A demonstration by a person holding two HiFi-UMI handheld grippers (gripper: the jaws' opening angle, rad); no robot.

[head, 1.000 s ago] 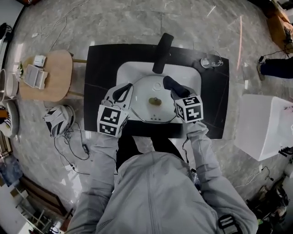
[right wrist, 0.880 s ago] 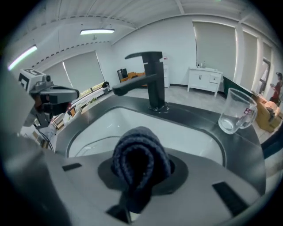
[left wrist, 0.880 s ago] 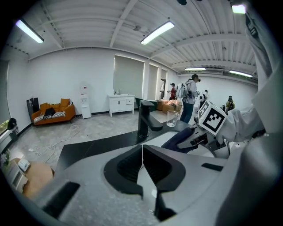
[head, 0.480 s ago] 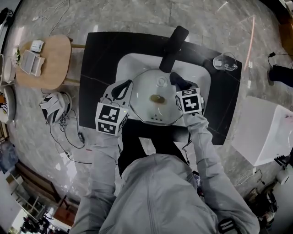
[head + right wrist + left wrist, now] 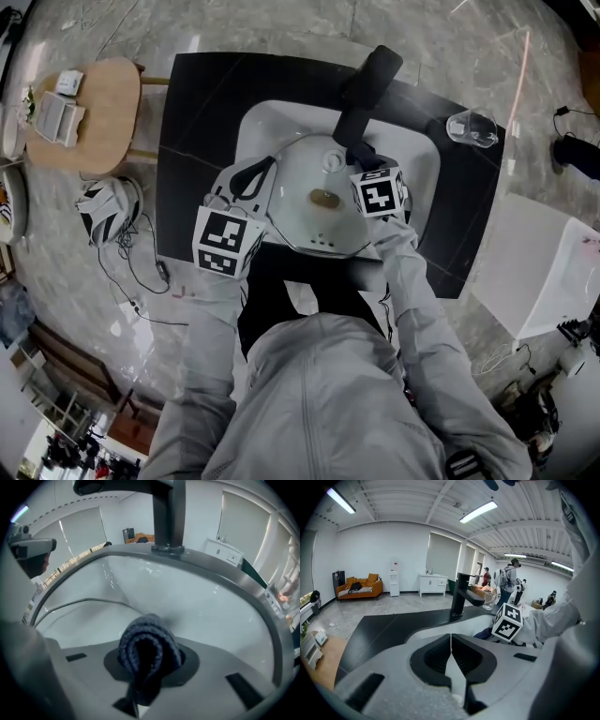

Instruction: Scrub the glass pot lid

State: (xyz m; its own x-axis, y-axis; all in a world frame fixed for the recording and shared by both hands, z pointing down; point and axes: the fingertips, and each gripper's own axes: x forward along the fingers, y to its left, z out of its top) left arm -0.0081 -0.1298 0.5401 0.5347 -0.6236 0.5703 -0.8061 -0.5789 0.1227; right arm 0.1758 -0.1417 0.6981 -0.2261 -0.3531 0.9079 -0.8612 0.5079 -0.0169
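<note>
**Lid held over the sink, cloth pressed on it**

Head view: the glass pot lid [image 5: 309, 225] sits tilted over the white sink [image 5: 255, 131], covering most of the basin. The left gripper [image 5: 251, 185] is at the sink's left side, clamped on the lid's rim. The right gripper [image 5: 362, 161] is at the sink's far side, by the black faucet [image 5: 366, 84], pinching a dark cloth [image 5: 358, 152] against the lid.

Left gripper view: the left gripper's [image 5: 451, 645] jaws are closed together; the faucet [image 5: 461, 595] stands behind the sink.

Right gripper view: the right gripper [image 5: 147, 665] is closed on the folded cloth [image 5: 149, 646], above the sink [image 5: 197, 597].
</note>
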